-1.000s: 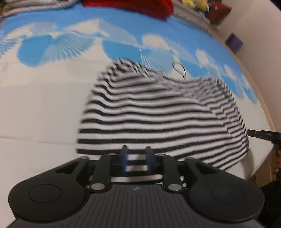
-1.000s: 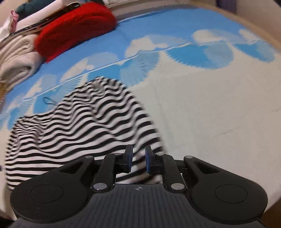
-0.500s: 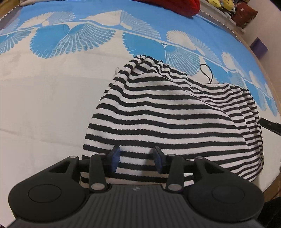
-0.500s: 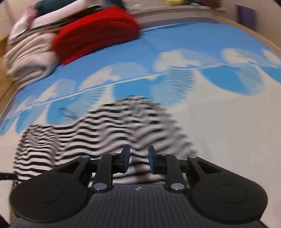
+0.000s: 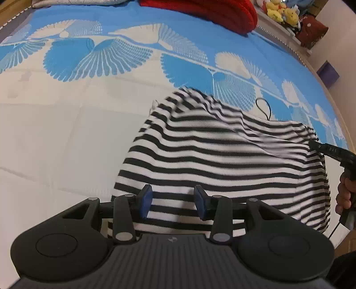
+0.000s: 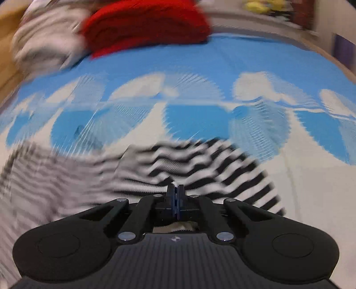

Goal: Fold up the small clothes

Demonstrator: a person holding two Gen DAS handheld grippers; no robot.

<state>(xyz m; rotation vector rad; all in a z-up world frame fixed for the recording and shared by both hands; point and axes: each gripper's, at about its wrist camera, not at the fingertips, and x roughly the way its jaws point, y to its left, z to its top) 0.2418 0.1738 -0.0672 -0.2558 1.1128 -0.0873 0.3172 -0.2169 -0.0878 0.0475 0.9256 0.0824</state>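
Observation:
A black-and-white striped garment (image 5: 222, 160) lies on a blue and white bedspread (image 5: 66, 124). My left gripper (image 5: 173, 203) is open, its blue pads over the garment's near hem, holding nothing. In the blurred right wrist view my right gripper (image 6: 175, 195) is shut on the striped garment (image 6: 200, 164) at its near edge. The right gripper also shows at the garment's far right edge in the left wrist view (image 5: 320, 147).
A red folded blanket (image 5: 211, 11) and pale folded cloth (image 6: 44, 44) lie at the far side of the bed. Yellow plush toys (image 5: 280, 12) sit on a ledge beyond. A black loop (image 5: 264, 109) lies on the bedspread behind the garment.
My left gripper opened wide and let go of the hem. My right gripper closed onto the garment's edge and is moving fast, blurring its view.

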